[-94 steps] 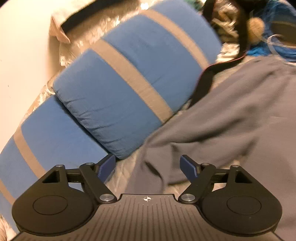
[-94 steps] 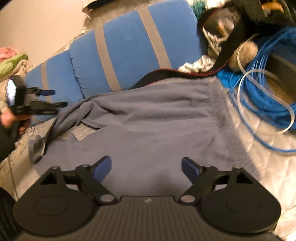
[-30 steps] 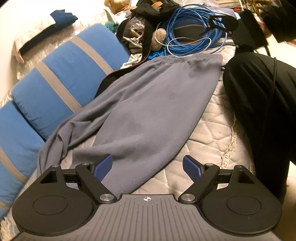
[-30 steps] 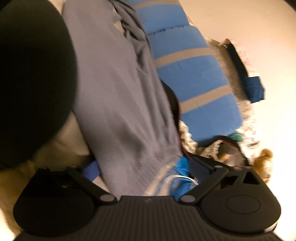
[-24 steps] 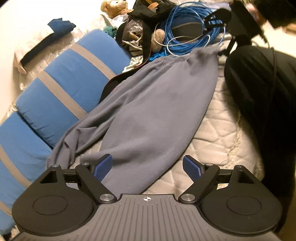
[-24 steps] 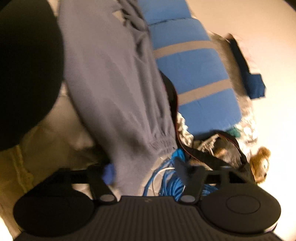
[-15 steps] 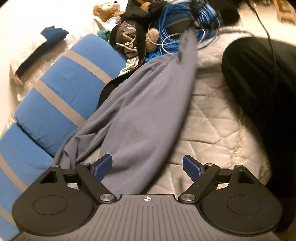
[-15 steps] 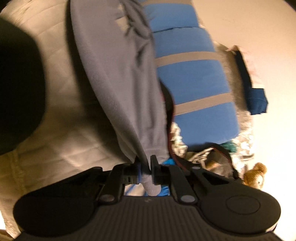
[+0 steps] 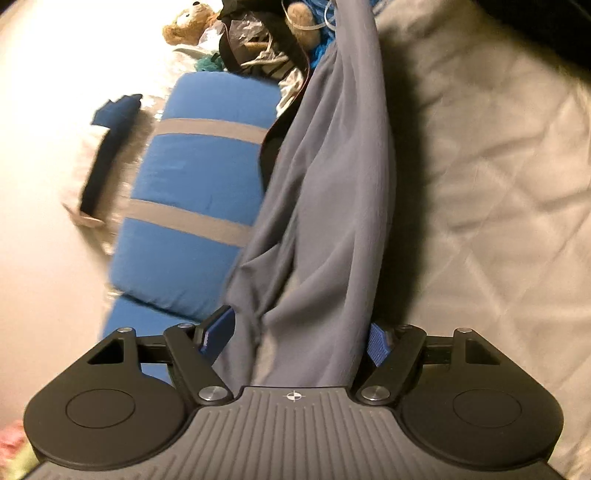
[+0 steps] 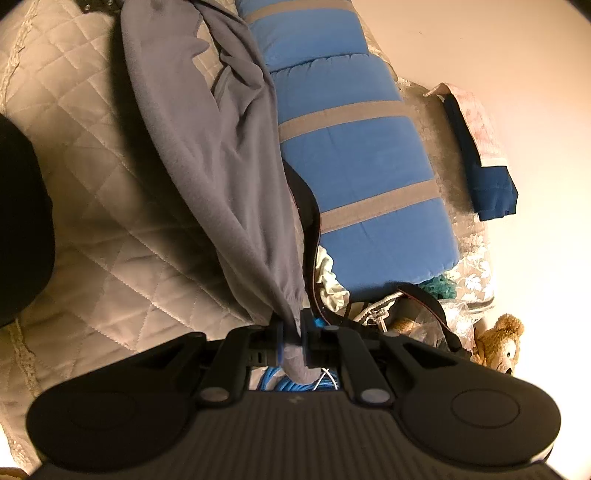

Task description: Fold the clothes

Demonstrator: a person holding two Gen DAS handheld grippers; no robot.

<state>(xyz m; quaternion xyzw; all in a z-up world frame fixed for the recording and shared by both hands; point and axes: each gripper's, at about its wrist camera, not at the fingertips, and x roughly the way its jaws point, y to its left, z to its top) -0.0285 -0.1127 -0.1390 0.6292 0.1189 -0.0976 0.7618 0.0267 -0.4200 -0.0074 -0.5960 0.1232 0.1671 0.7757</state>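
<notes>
Grey garment (image 10: pixel 221 155), soft & creased, stretched in a long band over quilted bed (image 10: pixel 92 221) beside blue pillow (image 10: pixel 362 177); right gripper (image 10: pixel 291 343) clamped on gathered end, left gripper (image 9: pixel 295 339) wide apart w/ cloth between fingers.

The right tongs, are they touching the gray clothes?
Touching. In the right wrist view the right tongs are shut on the end of the gray clothes, with the fabric pinched between the two fingers and bulging out behind them.

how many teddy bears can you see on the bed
1 clear teddy bear, at the bed's edge beside the clutter past the blue cushion. A second tan plush nearby is partly hidden.
</notes>
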